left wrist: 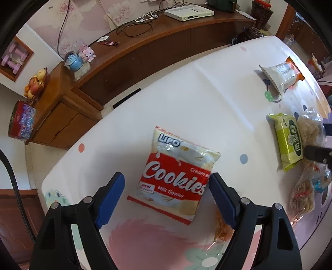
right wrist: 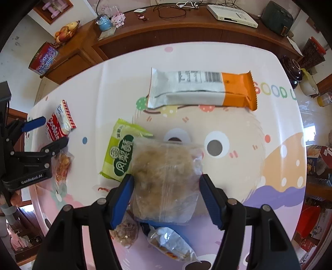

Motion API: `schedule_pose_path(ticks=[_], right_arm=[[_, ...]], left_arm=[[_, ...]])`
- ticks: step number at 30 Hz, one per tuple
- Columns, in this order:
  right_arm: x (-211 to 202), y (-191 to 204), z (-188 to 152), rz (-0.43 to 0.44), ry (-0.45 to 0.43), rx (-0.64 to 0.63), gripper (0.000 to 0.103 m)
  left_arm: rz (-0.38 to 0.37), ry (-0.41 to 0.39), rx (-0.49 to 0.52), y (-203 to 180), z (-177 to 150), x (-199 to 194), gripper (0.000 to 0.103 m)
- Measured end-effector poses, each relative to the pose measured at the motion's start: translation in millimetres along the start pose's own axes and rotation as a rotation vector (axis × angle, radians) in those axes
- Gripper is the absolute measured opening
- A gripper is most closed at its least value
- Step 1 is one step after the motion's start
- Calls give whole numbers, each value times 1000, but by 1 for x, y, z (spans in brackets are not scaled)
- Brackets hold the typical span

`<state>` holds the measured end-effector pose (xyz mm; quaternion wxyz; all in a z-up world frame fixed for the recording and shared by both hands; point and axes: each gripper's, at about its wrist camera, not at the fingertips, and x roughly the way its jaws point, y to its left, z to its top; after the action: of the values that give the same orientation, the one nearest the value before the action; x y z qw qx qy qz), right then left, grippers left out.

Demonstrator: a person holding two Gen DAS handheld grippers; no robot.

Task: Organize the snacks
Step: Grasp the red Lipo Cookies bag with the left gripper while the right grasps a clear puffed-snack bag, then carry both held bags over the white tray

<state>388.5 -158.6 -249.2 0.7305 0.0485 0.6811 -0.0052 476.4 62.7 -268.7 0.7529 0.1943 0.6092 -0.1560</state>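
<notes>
A red and white Cookies pack (left wrist: 172, 176) lies flat on the cartoon-print table (left wrist: 186, 93). My left gripper (left wrist: 166, 178) is open and straddles its lower half, its pads clear of the pack. In the right wrist view, a clear bag of beige crumbly snack (right wrist: 164, 176) rests partly on a green pack (right wrist: 120, 155). My right gripper (right wrist: 166, 187) is open around the bag, its blue pads at the bag's sides. A white and orange bar pack (right wrist: 201, 89) lies farther back. The left gripper (right wrist: 53, 130) also shows at the left edge of this view, over the Cookies pack (right wrist: 60, 124).
Small clear-wrapped snacks lie close by: an orange one (right wrist: 63, 164), a round beige one (right wrist: 124, 230) and a crinkled pack (right wrist: 172, 243). A wooden cabinet (left wrist: 145, 52) with a white box (left wrist: 188, 11) and cables runs behind the table. Fruit (left wrist: 35, 85) and a red tin (left wrist: 21, 122) stand at left.
</notes>
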Motion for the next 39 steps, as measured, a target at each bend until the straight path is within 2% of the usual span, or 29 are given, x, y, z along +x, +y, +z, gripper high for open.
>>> schedule_pose_path(ticks=[3, 4, 6, 7, 8, 11, 13, 18, 22, 26, 30, 39], right_arm=[[0, 0, -4, -5, -7, -5, 66], [0, -1, -5, -4, -5, -5, 66], [0, -2, -6, 2, 0, 0, 62], [0, -3, -7, 1, -3, -2, 56], [-1, -3, -9, 4, -4, -10, 48], [-5, -2, -14, 3, -13, -23, 41], [-10, 1, -18, -13, -26, -35, 38], [-28, -4, -27, -19, -70, -38, 37], [-49, -14, -36, -18, -111, -20, 37], [-72, -27, -45, 4, -154, 14, 37], [-88, -32, -56, 34, -182, 32, 37], [-142, -38, -125, 105, -224, -7, 37]], left_arm=[[-10, 1, -16, 3, 3, 2, 83], [-16, 0, -20, 4, 3, 2, 79], [-69, -1, -32, 3, 2, 0, 59], [-95, -1, -38, 3, 2, -2, 48], [-81, -3, -38, 0, 1, -3, 45], [-31, -23, -14, -8, -2, -5, 45], [-16, -29, -36, -10, -5, -8, 44], [17, -55, -121, -6, -21, -33, 44], [51, -96, -132, -8, -40, -68, 44], [43, -133, -143, -18, -63, -112, 44], [18, -166, -150, -40, -100, -161, 45], [-38, -198, -204, -104, -186, -243, 45]])
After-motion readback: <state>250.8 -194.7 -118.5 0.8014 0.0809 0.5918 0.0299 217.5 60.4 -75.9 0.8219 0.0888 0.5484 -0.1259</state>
